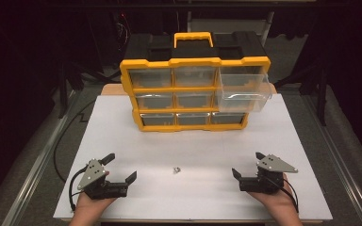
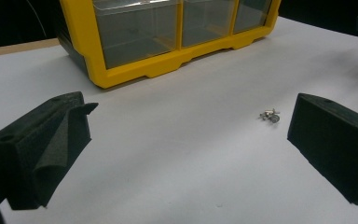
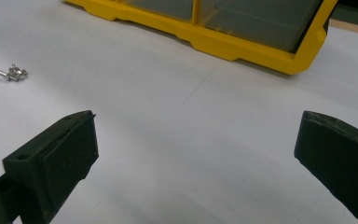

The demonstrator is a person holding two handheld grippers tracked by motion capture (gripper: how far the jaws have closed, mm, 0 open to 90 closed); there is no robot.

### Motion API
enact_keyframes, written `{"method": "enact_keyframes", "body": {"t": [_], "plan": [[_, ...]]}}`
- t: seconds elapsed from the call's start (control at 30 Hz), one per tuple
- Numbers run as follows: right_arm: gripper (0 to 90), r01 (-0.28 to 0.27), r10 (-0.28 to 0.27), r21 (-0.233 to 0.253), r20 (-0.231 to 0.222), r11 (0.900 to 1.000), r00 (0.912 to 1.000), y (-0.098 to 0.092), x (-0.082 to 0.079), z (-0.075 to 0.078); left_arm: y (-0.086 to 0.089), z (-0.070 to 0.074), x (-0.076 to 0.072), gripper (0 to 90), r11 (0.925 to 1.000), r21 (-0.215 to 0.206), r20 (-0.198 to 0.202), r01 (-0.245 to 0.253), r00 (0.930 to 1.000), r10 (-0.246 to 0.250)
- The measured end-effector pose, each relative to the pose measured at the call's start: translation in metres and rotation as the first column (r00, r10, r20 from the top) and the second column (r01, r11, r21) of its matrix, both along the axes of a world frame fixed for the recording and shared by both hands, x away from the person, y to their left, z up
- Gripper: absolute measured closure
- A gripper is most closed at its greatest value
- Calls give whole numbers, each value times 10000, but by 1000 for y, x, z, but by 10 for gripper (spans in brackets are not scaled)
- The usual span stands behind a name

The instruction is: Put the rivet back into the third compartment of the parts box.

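Note:
A yellow and black drawer organizer (image 1: 194,87) stands upright at the back of the white table top (image 1: 193,197). Its clear top-right drawer (image 1: 242,92) is pulled out. A small cluster of metal screws (image 1: 175,170) lies on the table in front, between the two grippers. My left gripper (image 1: 120,166) rests at the front left, held in a hand, jaws wide open and empty. My right gripper (image 1: 247,164) is at the front right, also open and empty. The screws (image 2: 270,115) lie near the right jaw in the left gripper view, and the screws (image 3: 11,73) sit far left in the right gripper view.
The organizer's lower yellow frame (image 2: 168,65) and clear drawers fill the far side of the left gripper view; its corner (image 3: 303,56) shows in the right gripper view. Dark floor, cables and metal rails surround the table.

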State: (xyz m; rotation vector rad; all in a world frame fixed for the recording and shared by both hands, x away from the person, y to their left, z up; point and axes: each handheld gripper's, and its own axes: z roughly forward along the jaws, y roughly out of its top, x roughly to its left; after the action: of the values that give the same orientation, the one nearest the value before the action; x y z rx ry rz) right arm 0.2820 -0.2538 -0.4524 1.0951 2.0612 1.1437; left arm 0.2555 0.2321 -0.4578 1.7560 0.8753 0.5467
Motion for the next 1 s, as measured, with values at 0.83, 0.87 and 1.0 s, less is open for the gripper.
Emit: {"method": "enact_keyframes", "body": {"t": [0.83, 0.87, 1.0], "plan": [[0, -961, 832, -872, -1410, 9915, 9865, 29, 7, -8, -3, -1, 3, 3, 9997, -154, 53, 173, 9998, -172], [0, -996, 866, -864, -1435, 9913, 9859, 32, 7, -7, -3, 0, 3, 3, 9997, -174, 44, 171, 9998, -170], [1, -1191, 1061, -751, -1583, 9900, 9817, 46, 10, -6, -4, 0, 2, 4, 9995, -165, 129, 258, 9996, -255]]}}
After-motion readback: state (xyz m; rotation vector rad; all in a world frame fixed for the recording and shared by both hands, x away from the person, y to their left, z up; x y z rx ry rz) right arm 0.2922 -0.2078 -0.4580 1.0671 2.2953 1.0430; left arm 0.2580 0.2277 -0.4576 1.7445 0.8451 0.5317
